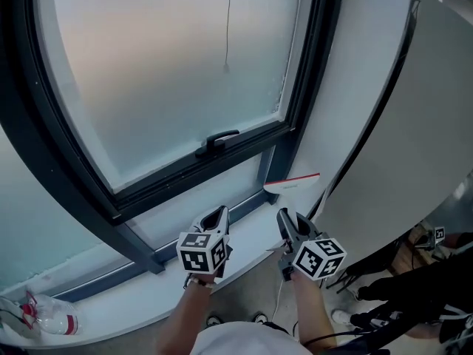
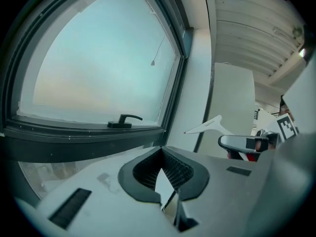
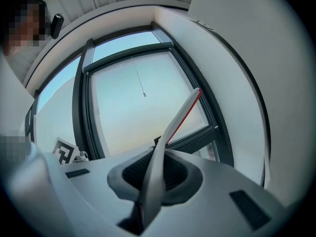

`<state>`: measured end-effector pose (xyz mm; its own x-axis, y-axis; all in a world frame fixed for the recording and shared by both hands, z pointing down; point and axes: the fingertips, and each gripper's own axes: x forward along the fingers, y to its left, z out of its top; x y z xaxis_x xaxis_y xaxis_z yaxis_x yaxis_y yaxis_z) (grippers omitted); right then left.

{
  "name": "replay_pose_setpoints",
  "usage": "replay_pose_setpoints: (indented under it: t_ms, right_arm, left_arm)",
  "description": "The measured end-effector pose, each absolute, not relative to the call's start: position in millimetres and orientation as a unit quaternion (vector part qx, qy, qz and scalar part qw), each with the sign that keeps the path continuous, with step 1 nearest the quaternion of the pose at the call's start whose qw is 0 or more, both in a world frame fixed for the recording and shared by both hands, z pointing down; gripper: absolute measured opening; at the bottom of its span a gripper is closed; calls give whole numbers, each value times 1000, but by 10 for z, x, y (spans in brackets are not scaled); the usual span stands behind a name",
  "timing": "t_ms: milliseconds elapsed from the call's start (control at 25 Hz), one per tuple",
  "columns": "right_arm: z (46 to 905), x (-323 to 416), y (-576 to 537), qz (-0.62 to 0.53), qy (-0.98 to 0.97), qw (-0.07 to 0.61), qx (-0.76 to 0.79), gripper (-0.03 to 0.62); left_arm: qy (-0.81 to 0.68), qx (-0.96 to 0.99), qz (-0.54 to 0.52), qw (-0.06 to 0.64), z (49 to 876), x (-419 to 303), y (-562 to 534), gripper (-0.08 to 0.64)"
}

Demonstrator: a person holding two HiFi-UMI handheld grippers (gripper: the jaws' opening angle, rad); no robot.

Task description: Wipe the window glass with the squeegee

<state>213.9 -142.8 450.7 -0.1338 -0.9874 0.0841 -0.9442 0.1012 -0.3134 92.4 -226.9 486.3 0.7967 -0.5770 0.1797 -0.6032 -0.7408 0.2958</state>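
Note:
The squeegee is white with a red blade edge; its head sits low against the right end of the window frame, over the sill. My right gripper is shut on its handle, and in the right gripper view the squeegee runs up from between the jaws of my right gripper across the glass. My left gripper hangs beside it to the left, shut with nothing in it. From the left gripper view the squeegee and the right gripper show at right. The frosted window glass fills the upper picture.
A black window handle sits on the lower sash. A thin cord hangs before the glass. A plastic bottle lies on the white sill at far left. A white wall borders the window on the right.

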Motion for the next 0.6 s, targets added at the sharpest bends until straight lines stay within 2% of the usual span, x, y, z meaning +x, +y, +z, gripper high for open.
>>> replay_pose_setpoints:
  t_ms: [600]
  right_arm:
    - [4511, 2059, -1276, -150, 759, 64, -630, 23]
  left_arm:
    - [-333, 924, 43, 182, 4961, 887, -2044, 0]
